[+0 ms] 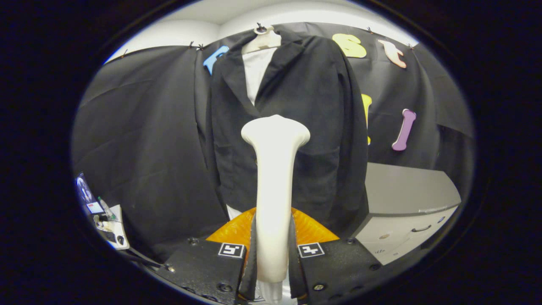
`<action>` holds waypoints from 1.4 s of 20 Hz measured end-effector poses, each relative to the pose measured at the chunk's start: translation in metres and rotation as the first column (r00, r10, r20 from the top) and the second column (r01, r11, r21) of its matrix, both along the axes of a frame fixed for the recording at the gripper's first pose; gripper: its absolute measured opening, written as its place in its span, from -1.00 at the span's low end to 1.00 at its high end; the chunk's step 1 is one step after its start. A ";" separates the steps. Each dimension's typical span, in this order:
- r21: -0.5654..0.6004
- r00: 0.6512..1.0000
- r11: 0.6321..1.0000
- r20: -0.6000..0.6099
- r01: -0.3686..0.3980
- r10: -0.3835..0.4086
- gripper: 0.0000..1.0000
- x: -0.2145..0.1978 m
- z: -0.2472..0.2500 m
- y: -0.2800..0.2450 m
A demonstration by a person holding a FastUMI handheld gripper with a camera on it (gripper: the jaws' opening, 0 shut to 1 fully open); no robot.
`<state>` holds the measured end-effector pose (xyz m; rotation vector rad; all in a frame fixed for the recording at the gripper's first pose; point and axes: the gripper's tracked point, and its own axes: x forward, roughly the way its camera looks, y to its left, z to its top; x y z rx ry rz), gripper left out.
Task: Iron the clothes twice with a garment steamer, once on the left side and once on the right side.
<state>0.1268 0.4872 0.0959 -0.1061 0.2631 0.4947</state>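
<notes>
Gripper (273, 254): fingers closed on steamer handle, one each side, holding it upright.
Steamer (275, 169): white, head flared at top, raised before jacket's middle; touching cloth or just short, hard to tell.
Jacket (313, 106): black, hung on white form (263, 40), beyond steamer.
Cabinet (406, 199): grey, right of jacket.
Progress: probably early; head centred, neither side visibly pressed; left and right passes seemingly both remain.

— What surrounds the booth?
— Black cloth wall (139, 127) hangs in folds, pinned along its top under a white ceiling (254, 12).
— Any furniture?
— A grey drawer cabinet (406, 212) at right; a cluttered white desk (112, 226) far left.
</notes>
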 end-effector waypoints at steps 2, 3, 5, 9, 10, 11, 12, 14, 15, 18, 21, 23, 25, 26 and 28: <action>0.020 0.999 1.000 0.039 -0.019 0.018 -0.34 -0.005 0.024 0.013; 0.028 0.998 0.999 0.056 -0.028 0.027 -0.34 -0.007 0.035 0.020; 0.045 0.995 0.998 0.090 -0.046 0.042 -0.34 -0.009 0.056 0.034; 0.072 0.986 0.994 0.148 -0.082 0.071 -0.34 -0.014 0.094 0.066; 0.078 0.984 0.993 0.162 -0.093 0.079 -0.34 -0.015 0.102 0.073; 0.083 0.981 0.991 0.174 -0.101 0.086 -0.34 -0.017 0.110 0.080; 0.088 0.978 0.990 0.189 -0.111 0.093 -0.34 -0.021 0.120 0.090; 0.092 0.968 0.987 0.224 -0.135 0.112 -0.34 -0.023 0.137 0.110; 0.088 0.963 0.985 0.241 -0.145 0.121 -0.34 -0.023 0.145 0.119; 0.088 0.953 0.982 0.269 -0.167 0.139 -0.34 -0.024 0.161 0.145; 0.080 0.947 0.981 0.285 -0.178 0.149 -0.34 -0.019 0.171 0.168; 0.070 0.946 0.982 0.287 -0.178 0.151 -0.34 -0.013 0.172 0.180; 0.056 0.946 0.983 0.287 -0.173 0.150 -0.34 -0.005 0.172 0.190; 0.053 0.946 0.984 0.288 -0.169 0.147 -0.34 -0.003 0.172 0.193; 0.045 0.948 0.986 0.285 -0.161 0.142 -0.34 0.004 0.170 0.197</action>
